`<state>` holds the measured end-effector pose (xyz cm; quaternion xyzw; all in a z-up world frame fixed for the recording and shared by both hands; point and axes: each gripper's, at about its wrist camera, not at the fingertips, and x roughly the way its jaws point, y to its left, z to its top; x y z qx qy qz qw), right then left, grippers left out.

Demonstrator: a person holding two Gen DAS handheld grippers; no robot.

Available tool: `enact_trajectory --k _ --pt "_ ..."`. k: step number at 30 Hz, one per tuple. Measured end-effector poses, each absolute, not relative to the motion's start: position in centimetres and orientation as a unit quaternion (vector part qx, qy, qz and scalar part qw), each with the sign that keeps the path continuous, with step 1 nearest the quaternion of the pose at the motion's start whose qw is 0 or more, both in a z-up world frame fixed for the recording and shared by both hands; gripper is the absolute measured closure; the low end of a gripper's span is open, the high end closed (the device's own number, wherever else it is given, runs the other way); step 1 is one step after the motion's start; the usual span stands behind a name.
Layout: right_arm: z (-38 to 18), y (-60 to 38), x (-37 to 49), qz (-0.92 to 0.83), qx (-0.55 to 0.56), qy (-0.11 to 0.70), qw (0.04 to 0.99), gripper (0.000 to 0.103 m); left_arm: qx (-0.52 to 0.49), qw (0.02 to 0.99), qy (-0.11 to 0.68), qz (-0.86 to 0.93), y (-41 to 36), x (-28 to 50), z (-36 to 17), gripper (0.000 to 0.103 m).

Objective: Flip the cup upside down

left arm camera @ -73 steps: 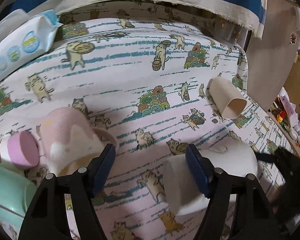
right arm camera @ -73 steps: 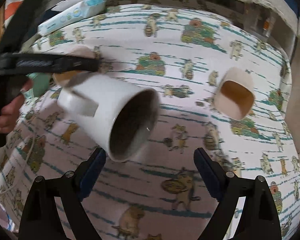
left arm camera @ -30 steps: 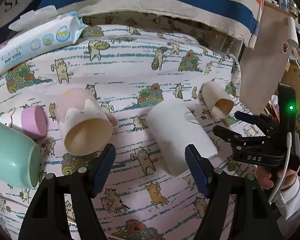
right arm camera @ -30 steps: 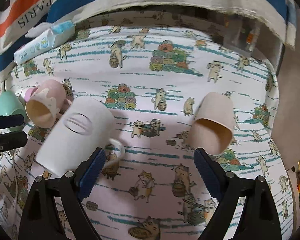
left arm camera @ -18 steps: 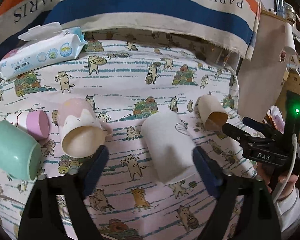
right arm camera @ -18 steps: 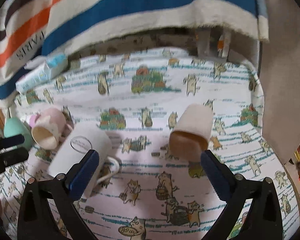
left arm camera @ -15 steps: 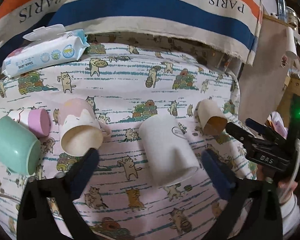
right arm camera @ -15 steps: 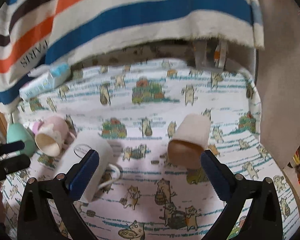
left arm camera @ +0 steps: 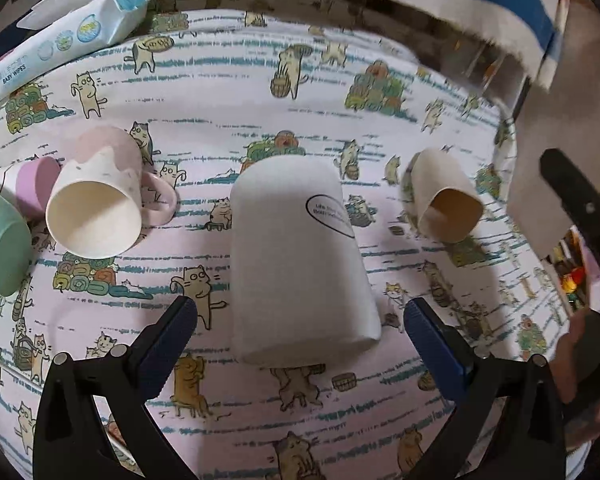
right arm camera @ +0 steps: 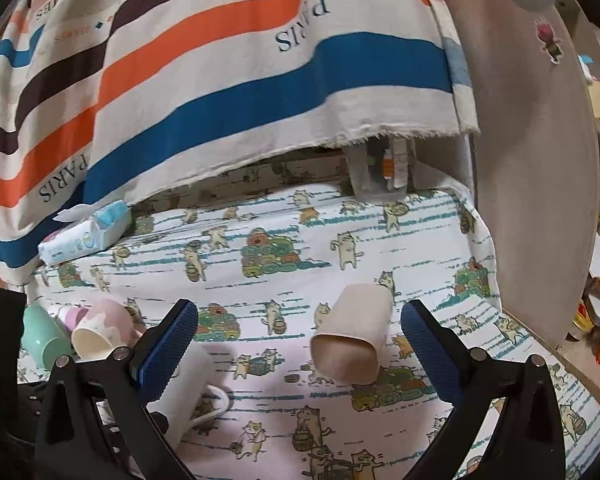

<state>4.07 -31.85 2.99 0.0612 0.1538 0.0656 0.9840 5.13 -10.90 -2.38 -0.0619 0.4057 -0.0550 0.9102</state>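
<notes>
Five cups on the cat-print cloth (left arm camera: 220, 92): white mug (left arm camera: 296, 256) mid-cloth, bottom up and tilted, round printed label too blurred to read; beige cup (left arm camera: 444, 196) on its side toward the right edge; pink mug (left arm camera: 100, 200), lilac cup (left arm camera: 36, 180) and green cup (left arm camera: 0, 240) tipped over at the left edge. One pack marked "BABY WIPES" (left arm camera: 64, 36) in the far left corner. One striped fabric (right arm camera: 236, 64) reading "PARIS". Left gripper (left arm camera: 300, 328) spread wide either side of the white mug, not touching. Right gripper (right arm camera: 300, 340) spread wide, empty.
</notes>
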Motion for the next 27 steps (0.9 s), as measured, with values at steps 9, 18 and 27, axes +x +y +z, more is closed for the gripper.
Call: enact_trajectory --k 9,18,27 --pt "1.9 -32.2 4.7 0.065 0.069 0.171 0.981 0.001 -0.060 0.906 0.416 -0.038 -10.9 5.8 -3.8 0.012" --pt "1.6 -32.1 4.8 0.057 0.066 0.179 0.980 0.001 -0.050 0.910 0.407 -0.057 -11.3 4.9 -3.4 0.026" --pt "1.2 -31.5 5.2 0.064 0.047 0.194 0.978 0.001 -0.039 0.926 0.368 -0.072 -10.5 3.7 -0.8 0.026"
